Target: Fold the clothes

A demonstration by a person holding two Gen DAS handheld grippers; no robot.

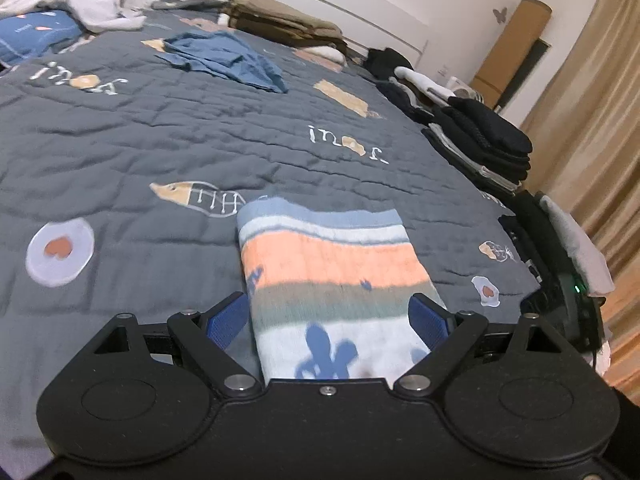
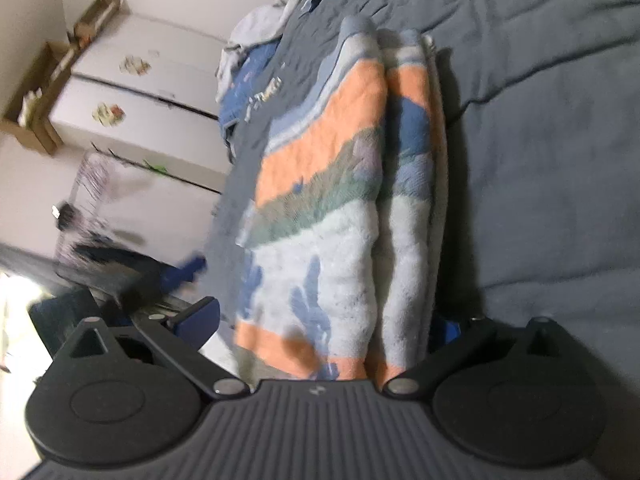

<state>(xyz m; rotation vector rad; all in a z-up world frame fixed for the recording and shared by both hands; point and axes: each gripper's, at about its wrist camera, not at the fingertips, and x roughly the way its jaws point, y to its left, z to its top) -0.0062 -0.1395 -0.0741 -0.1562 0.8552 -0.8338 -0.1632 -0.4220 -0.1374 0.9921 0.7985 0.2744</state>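
My left gripper [image 1: 330, 318] sits low over the bed with its blue pads spread wide, one on each side of the folded striped towel [image 1: 328, 256]. The towel runs straight out ahead of me between the pads, lying flat on the grey quilt [image 1: 160, 140], its blue-and-white end farthest from me and the white part with blue figures nearest, tucked under the gripper body. I cannot tell if either pad touches the cloth; they do not pinch it.

My right gripper [image 2: 320, 320] is also spread wide, and the same towel [image 2: 344, 168] fills the gap between its fingers [image 2: 198, 318]. In this view the folded layers show as two thick rolls side by side, orange band ahead, white pile close to me. The far-side finger is mostly hidden behind the cloth, so I cannot say whether it presses on it.

Ahead and to the left of my left gripper a crumpled blue garment [image 1: 224, 58] lies on the quilt, well apart from the towel. To the right, along the bed's edge, stand stacks of dark folded clothes [image 1: 484, 140]. Farther ahead a brown folded pile [image 1: 280, 20] rests near the headboard.
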